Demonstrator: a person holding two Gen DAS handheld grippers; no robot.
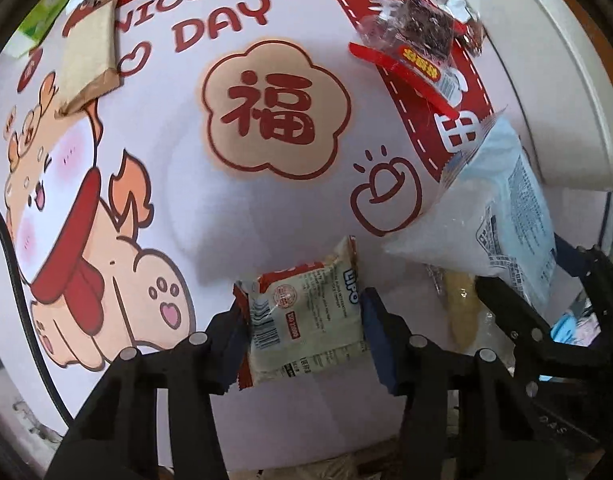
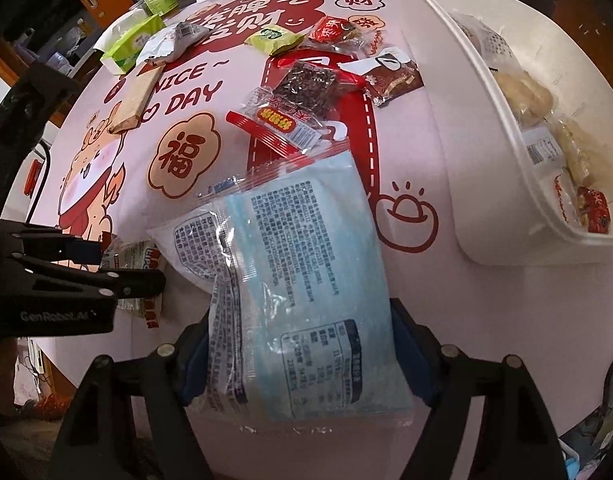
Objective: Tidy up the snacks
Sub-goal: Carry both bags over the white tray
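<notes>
Beside basket rim (image 2: 462, 236), open tablecloth (image 2: 422, 128).

Right tongs (image 2: 298, 360) seemingly clamp the blue packet (image 2: 302, 264) above the tablecloth (image 2: 426, 152).

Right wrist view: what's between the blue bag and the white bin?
Nothing lies there: only bare printed tablecloth, with a bun doodle, separates the blue bag in the right claw from the white bin.
</notes>
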